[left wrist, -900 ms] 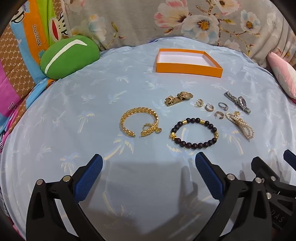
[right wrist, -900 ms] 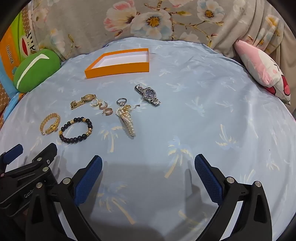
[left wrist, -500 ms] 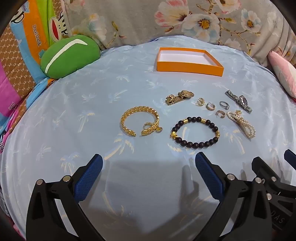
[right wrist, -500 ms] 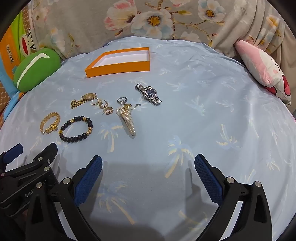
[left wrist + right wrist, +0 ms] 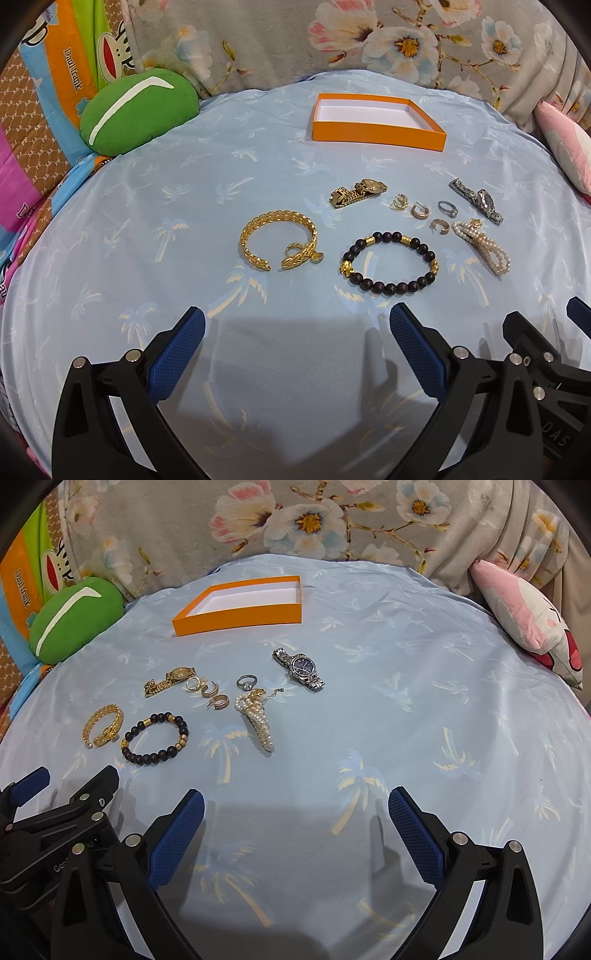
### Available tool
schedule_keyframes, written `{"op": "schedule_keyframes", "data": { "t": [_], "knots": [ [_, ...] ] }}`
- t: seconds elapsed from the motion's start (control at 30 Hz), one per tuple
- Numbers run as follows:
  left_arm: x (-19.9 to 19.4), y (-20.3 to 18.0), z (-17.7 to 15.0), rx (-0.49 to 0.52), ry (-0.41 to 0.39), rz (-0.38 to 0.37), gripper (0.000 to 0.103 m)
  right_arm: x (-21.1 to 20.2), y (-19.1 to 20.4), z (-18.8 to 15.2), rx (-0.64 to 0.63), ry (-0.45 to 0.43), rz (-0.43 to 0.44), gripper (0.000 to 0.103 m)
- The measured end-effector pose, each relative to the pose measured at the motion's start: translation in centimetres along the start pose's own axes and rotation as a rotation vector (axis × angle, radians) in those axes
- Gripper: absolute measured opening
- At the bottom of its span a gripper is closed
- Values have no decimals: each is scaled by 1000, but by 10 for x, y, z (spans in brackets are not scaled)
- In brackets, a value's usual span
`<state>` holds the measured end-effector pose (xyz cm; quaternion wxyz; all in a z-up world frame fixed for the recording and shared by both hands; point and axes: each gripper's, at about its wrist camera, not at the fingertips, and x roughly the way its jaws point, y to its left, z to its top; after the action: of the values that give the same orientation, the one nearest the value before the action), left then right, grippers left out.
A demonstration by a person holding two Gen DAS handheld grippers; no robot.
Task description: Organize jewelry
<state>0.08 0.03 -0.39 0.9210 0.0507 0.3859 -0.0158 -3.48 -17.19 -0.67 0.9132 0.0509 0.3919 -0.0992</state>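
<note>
Jewelry (image 5: 388, 258) nearer, beyond spread jaws.

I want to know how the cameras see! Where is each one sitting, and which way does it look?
Left wrist view: sits on the left gripper, looking forward and down at the gold bangle and beaded bracelet; its own open blue fingers show, plus the right gripper at the right edge.
Right wrist view: sits on the right gripper, looking down over the blue cloth; its open fingers show, the left gripper at the left edge.
Both share the orange box, all the jewelry and the green cushion.
</note>
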Motion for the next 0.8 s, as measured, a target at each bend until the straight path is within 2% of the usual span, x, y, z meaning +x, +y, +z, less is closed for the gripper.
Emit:
{"op": "schedule_keyframes", "data": {
  "t": [0.8],
  "knots": [
    [2, -1, -1, -4, 0, -5, 98, 0, 0, 0, 0, 0, 1, 98]
  ]
}}
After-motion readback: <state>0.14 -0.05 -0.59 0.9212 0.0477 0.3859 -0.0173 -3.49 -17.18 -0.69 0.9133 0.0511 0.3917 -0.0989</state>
